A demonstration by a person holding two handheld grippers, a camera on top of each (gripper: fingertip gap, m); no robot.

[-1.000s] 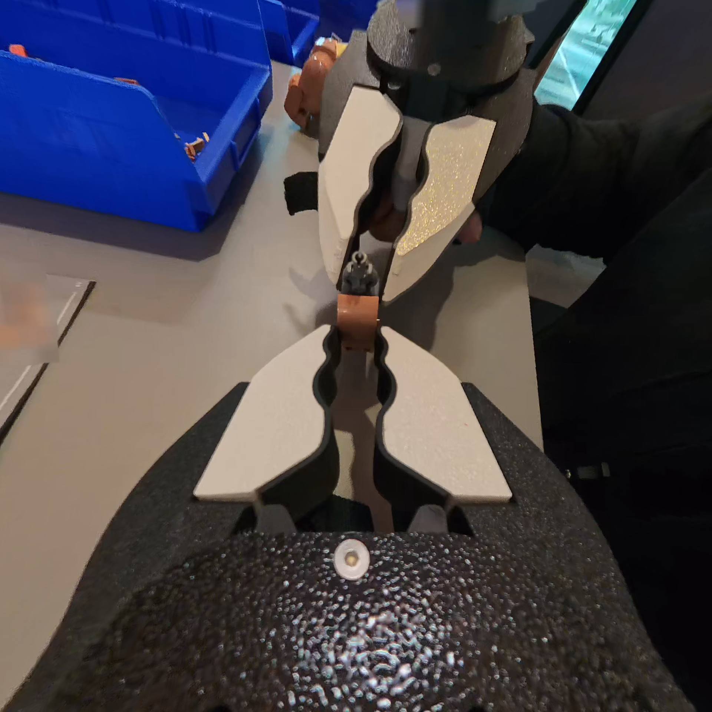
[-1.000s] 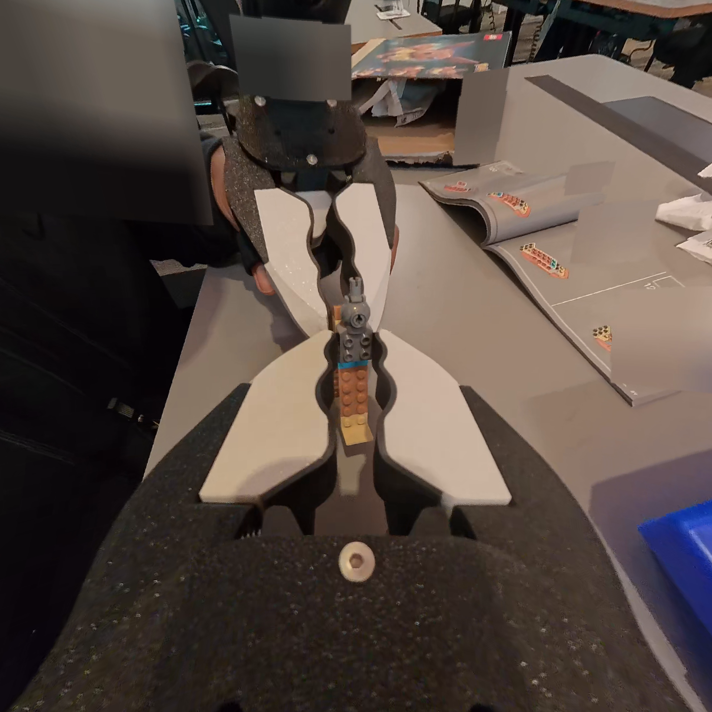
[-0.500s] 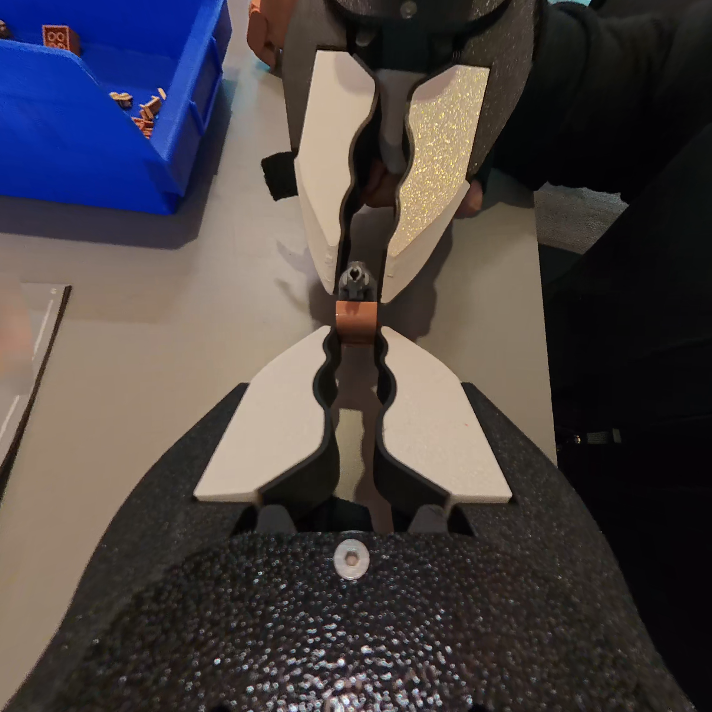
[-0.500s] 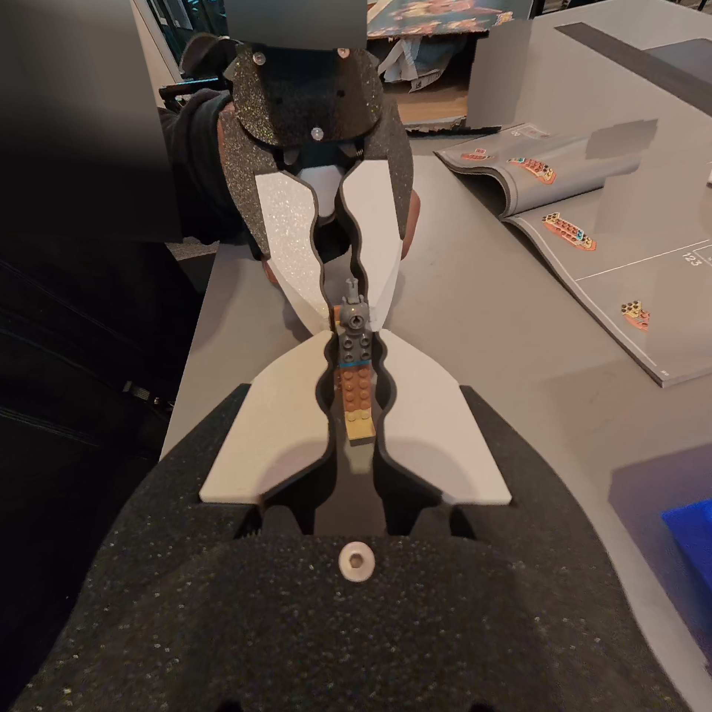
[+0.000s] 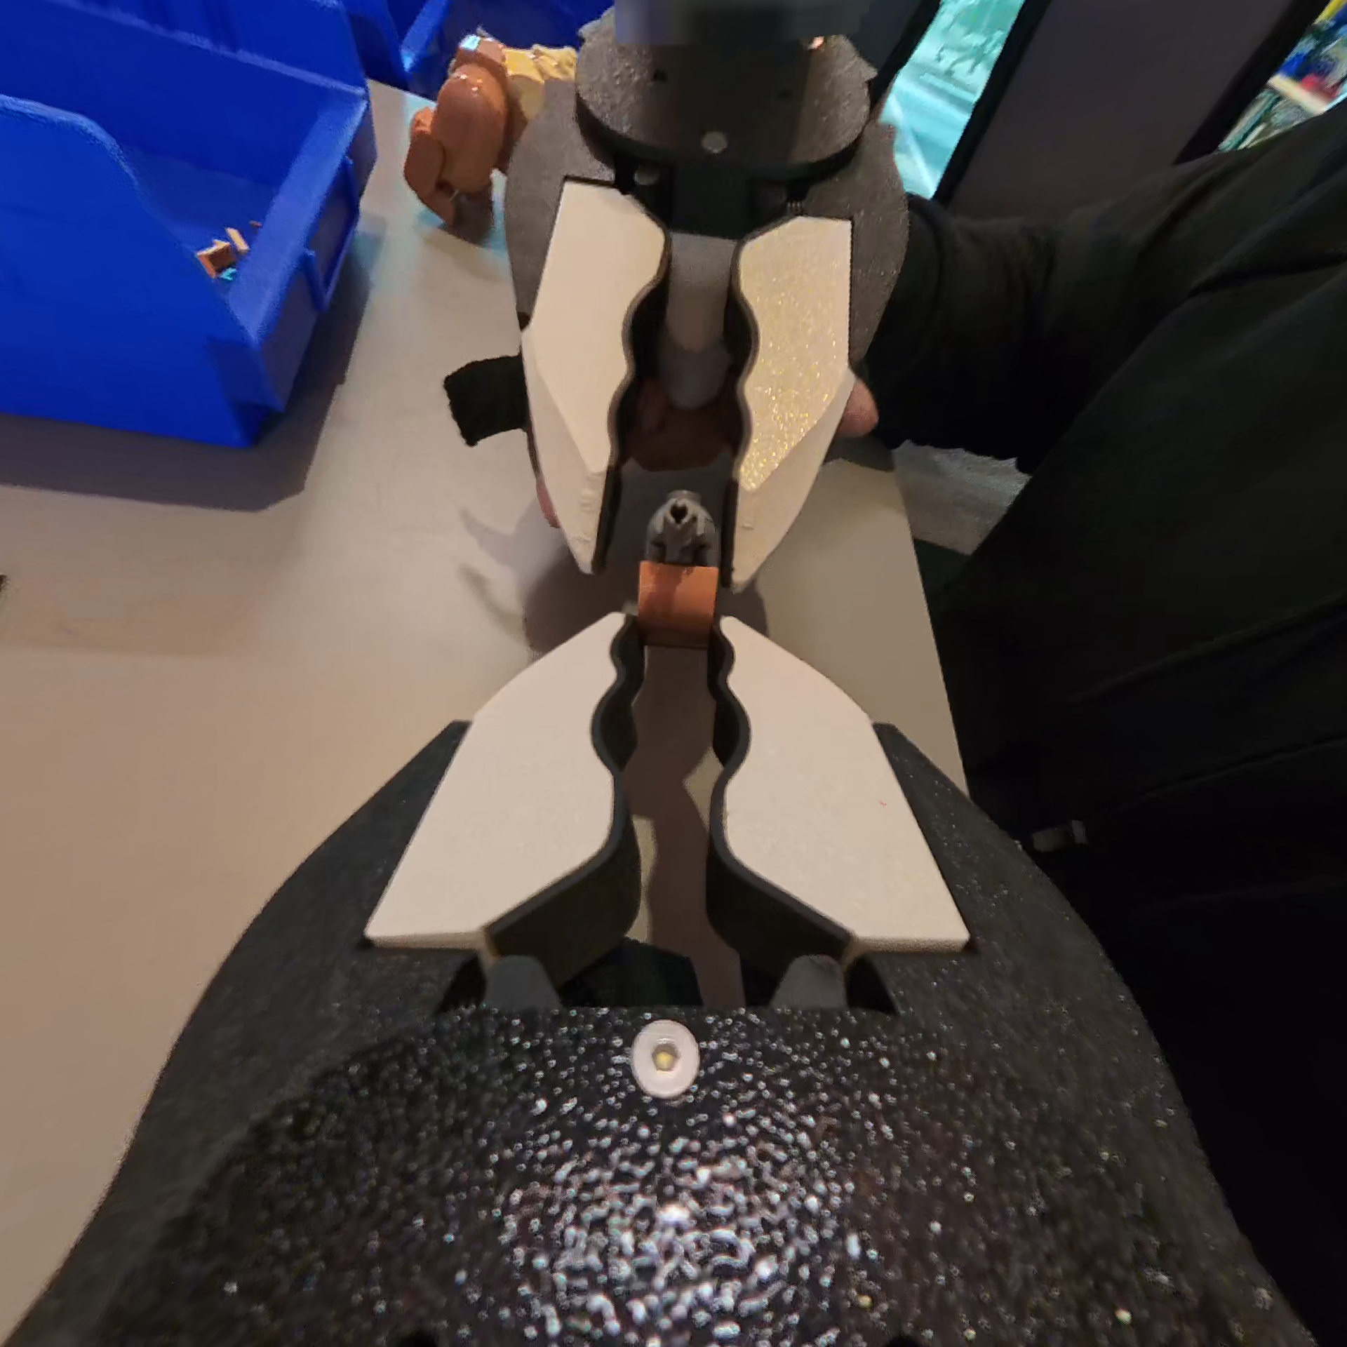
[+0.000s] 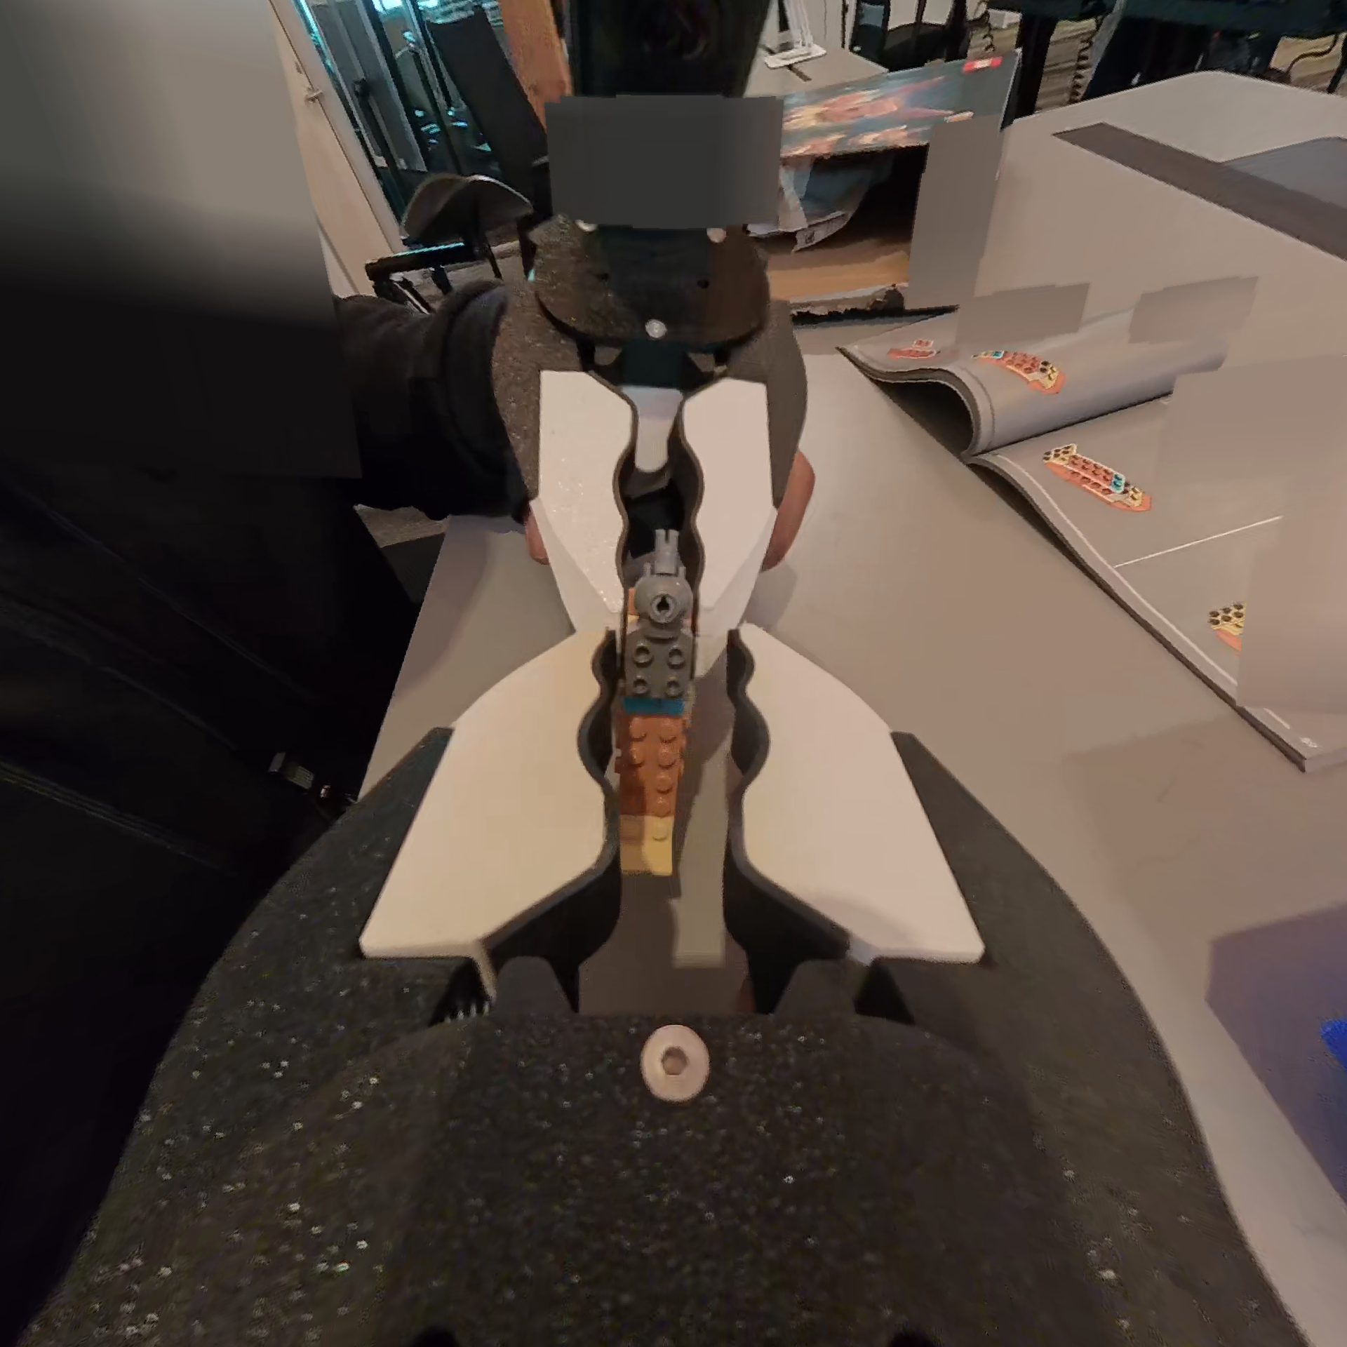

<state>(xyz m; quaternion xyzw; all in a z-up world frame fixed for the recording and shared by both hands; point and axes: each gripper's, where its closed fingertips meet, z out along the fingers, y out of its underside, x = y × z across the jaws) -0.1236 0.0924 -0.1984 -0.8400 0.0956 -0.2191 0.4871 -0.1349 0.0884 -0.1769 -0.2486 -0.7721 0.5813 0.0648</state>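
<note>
A small brick assembly of grey, blue, brown and tan pieces hangs between the two grippers above the grey table. My left gripper is shut on its brown end. A grey clip piece sticks out beyond that end. My right gripper is open. The assembly lies along its left finger, with a clear gap to the right finger. In the left wrist view the right gripper faces me, its pads standing apart on either side of the grey piece. The left gripper shows in the right wrist view, gripping the far end.
Blue bins with small brown parts stand at the left, with a brown toy figure behind them. An open instruction booklet lies to the right and a torn cardboard box behind it. A person's dark sleeve runs along the table edge. Only a small space, under 4 cm, lies between the two pairs of fingers.
My right gripper's jaws have opened off the brick assembly, which they gripped in both earlier frames. My left gripper keeps its hold on the brown end.
</note>
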